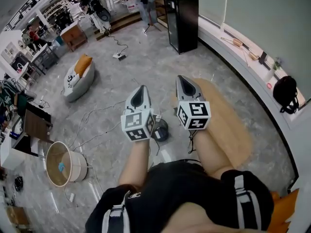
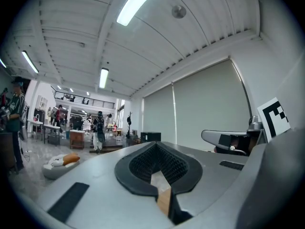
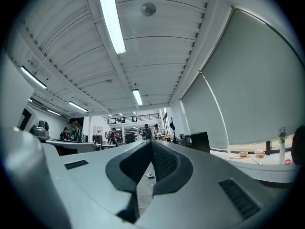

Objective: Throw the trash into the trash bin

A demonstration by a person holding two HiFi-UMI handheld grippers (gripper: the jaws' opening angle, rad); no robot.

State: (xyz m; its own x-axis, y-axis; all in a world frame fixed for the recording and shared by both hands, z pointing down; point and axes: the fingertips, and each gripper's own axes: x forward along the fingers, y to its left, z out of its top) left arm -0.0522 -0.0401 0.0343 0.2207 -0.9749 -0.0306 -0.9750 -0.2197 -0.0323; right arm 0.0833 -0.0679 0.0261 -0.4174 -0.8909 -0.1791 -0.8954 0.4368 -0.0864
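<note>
Both bare forearms reach forward from a black-sleeved torso, side by side and roughly parallel, the left forearm (image 1: 135, 161) over the grey floor (image 1: 146, 62) and the right forearm (image 1: 210, 149) over the near edge of a rounded wooden desk (image 1: 238, 130). Each carries its claw about level, pointing away from the body, and the marker cubes face up toward the head camera. The hands themselves are hidden behind those cubes. The left claw (image 2: 155, 143) has its jaws closed together at the tips. Only a thin slit runs between the ribbed pads, showing pale floor and a strip of tan wood, and nothing is gripped there. The right claw (image 3: 151, 141) is likewise closed with nothing in it, its pads meeting at the tip, and it sits slightly ahead of the left one in the head view. From the left gripper view, the right claw shows off to the right at about the same height. The trash bin (image 1: 77, 171), a round beige tub, stands on the floor well off the desk's left edge, to the person's left and well apart from both claws. A small blue piece of trash (image 1: 61, 167) lies inside it. Loose cables (image 1: 92, 115) trail across the floor between the bin and the desk.
</note>
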